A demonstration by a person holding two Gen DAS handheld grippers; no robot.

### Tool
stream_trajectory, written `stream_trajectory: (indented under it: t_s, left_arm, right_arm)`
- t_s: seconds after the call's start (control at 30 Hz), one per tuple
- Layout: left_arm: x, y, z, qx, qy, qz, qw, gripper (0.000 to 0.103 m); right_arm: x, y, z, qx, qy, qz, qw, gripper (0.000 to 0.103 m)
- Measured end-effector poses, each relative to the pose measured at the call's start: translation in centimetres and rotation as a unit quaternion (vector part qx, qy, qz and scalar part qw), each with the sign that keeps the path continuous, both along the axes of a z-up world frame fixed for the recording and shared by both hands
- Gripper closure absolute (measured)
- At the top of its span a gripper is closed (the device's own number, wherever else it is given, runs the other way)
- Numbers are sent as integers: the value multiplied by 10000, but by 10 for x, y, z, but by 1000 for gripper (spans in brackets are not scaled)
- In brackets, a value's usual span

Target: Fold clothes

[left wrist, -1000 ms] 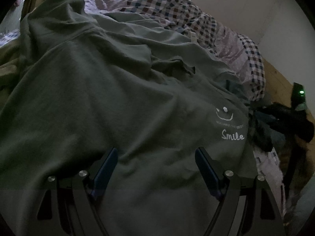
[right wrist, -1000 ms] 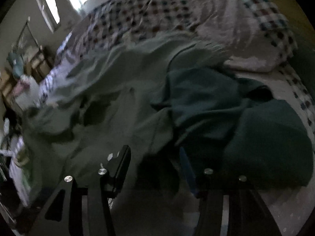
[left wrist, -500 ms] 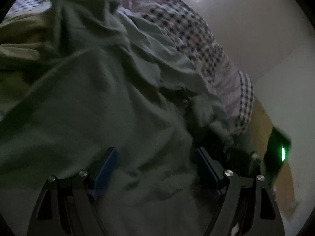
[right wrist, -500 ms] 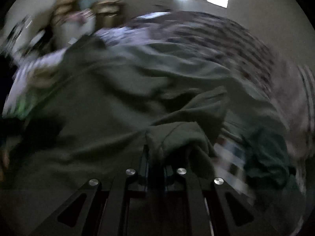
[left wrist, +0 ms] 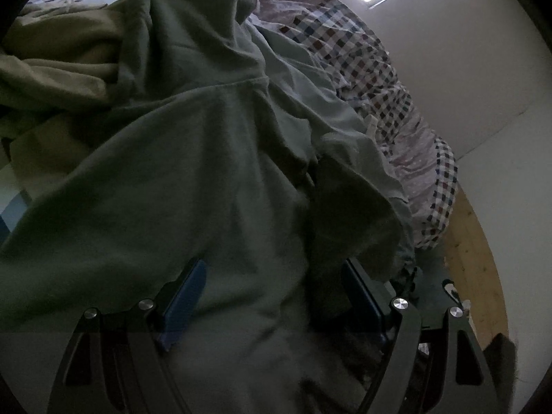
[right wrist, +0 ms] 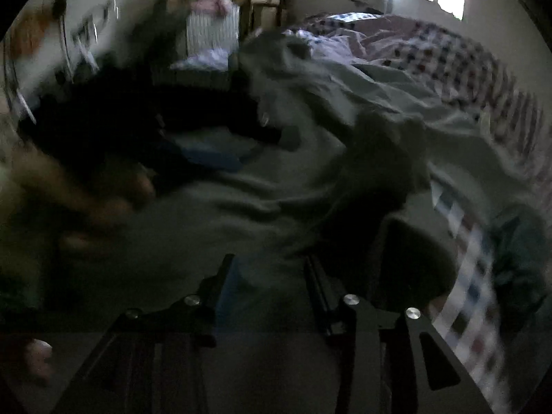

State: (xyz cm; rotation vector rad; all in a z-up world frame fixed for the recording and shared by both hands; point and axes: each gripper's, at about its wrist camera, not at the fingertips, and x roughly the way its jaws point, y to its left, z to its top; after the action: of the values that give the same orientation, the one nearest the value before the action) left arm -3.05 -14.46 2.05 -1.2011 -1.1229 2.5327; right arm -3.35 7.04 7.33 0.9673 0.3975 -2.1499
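A grey-green sweatshirt (left wrist: 193,172) lies spread over the bed. One part of it is folded in on itself as a hump (left wrist: 348,207) at the right. My left gripper (left wrist: 272,276) stands open just above the cloth; its blue pads (left wrist: 186,293) are far apart and the folded hump covers the tip of the right one. In the blurred right wrist view the sweatshirt (right wrist: 276,200) fills the middle. The right gripper (right wrist: 270,269) hovers low over it, jaws opening, nothing pressed between them. The left gripper (right wrist: 207,158) and the hand (right wrist: 86,189) that holds it show at the left.
Checked bedding (left wrist: 362,55) lies beyond the sweatshirt, an olive garment (left wrist: 58,62) at the far left. A dark teal garment (right wrist: 517,258) sits on the checked sheet at the right. Wooden floor (left wrist: 472,258) and a wall border the bed; furniture (right wrist: 214,20) stands near the window.
The right gripper shut on a fold of the sweatshirt, swung it across, and now stands apart from it. The left view has rolled and shifted; the "Smile" print is out of sight.
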Motion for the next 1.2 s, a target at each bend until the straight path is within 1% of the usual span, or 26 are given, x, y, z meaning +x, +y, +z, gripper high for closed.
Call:
stream_trajectory:
  t_s: [0.03, 0.07, 0.1, 0.13, 0.2, 0.27, 0.4, 0.5, 0.53, 0.57, 0.6, 0.63, 0.7, 0.77, 0.87, 0.93, 1.03, 1.1, 1.2]
  left_arm:
    - [1, -1, 0, 2, -6, 0, 10000, 20]
    - [1, -1, 0, 13, -7, 7, 10000, 20]
    - [1, -1, 0, 24, -8, 10, 10000, 20]
    - [2, -1, 0, 37, -8, 13, 10000, 20]
    - [2, -1, -1, 48, -5, 16, 10000, 20]
    - [2, -1, -1, 41, -7, 15, 10000, 20]
    - [1, -1, -1, 40, -18, 10, 10000, 20]
    - [0, -2, -2, 49, -38, 12, 10000, 20]
    - [0, -2, -2, 28, -46, 6, 10000, 20]
    - [0, -1, -2, 4, -53, 0, 10000, 20]
    - [0, -1, -2, -20, -61, -7, 10000, 20]
    - [0, 0, -3, -45, -68, -14, 10000, 20]
    - [0, 1, -3, -88, -81, -26, 9999, 20]
    - [0, 2, -4, -96, -89, -34, 9999, 20]
    - [-1, 2, -3, -76, -92, -30, 9999, 20]
    - [-1, 3, -3, -102, -96, -42, 9999, 20]
    - [-1, 5, -4, -187, -110, -75, 9997, 20]
    - [-2, 6, -4, -258, -112, -101, 9996, 20]
    - [-2, 8, -4, -330, -125, -125, 9993, 20]
  right_arm:
    - [-6, 16, 9, -326, -74, -187, 9993, 59]
    - [-12, 32, 17, -645, -143, -406, 9970, 54]
    - [-24, 49, 21, -951, -205, -778, 9922, 51]
    - [-38, 70, 23, -1230, -303, -1230, 9843, 50]
    - [-60, 96, 18, -1383, -481, -1790, 9729, 49]
    - [-77, 108, 8, -1199, -600, -2040, 9698, 48]
    - [-88, 97, -11, -566, -595, -1951, 9773, 49]
    - [-94, 87, -18, -406, -528, -1851, 9805, 50]
    - [-96, 84, -19, -379, -514, -1827, 9811, 53]
    - [-99, 81, -20, -331, -500, -1819, 9815, 71]
    - [-102, 79, -20, -283, -486, -1811, 9819, 84]
    - [-104, 78, -20, -246, -463, -1814, 9820, 93]
    - [-105, 82, -11, -257, -327, -1918, 9806, 94]
    - [-102, 94, 8, -311, -16, -2154, 9760, 95]
    - [-98, 111, 39, -251, 488, -2582, 9645, 96]
    - [-96, 129, 61, -170, 771, -2960, 9519, 96]
    - [-94, 156, 94, -46, 1184, -3510, 9289, 96]
    - [-93, 173, 113, 138, 1452, -3834, 9120, 96]
    - [-89, 188, 136, 444, 1898, -4135, 8894, 96]
